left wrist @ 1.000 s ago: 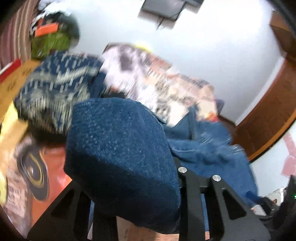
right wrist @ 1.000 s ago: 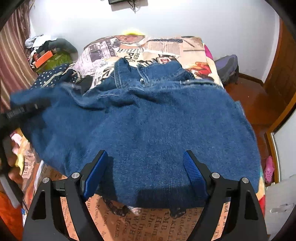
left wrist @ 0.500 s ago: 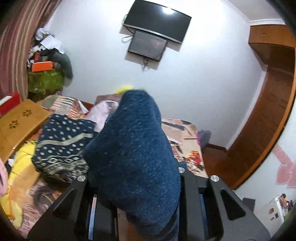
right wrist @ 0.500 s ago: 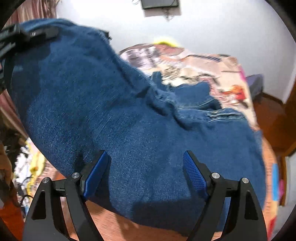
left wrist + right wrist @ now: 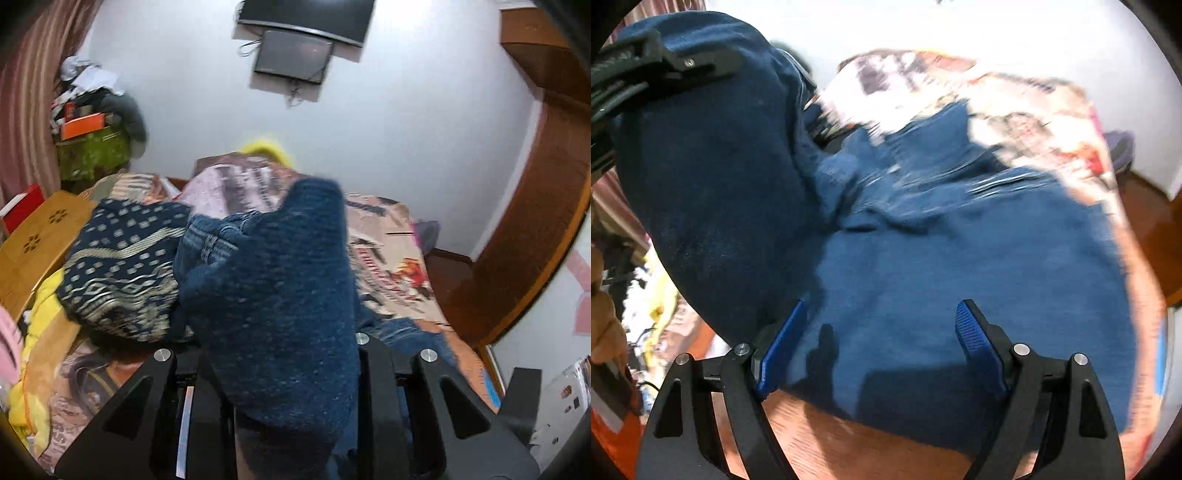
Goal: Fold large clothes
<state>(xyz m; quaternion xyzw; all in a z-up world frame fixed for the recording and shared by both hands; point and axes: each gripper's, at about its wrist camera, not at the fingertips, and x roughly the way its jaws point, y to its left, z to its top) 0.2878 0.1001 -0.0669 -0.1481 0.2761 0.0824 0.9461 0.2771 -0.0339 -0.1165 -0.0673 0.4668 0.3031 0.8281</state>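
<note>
While our left tongs (image 5: 280, 373) clamped heavy, floppy denim jeans (image 5: 960, 258), our right tongs (image 5: 875, 354) stood apart. We judged the thick edge best for gripping.

The jeans (image 5: 280, 295) are showing as thick, coarse blue denim, matt and grainy. The left gripper (image 5: 280, 398) is looking like matt black plastic with shiny metal screws. The right gripper (image 5: 877, 350) is wearing ribbed blue pads (image 5: 975, 343). The door frame (image 5: 535, 221) is gleaming as polished wood.
</note>
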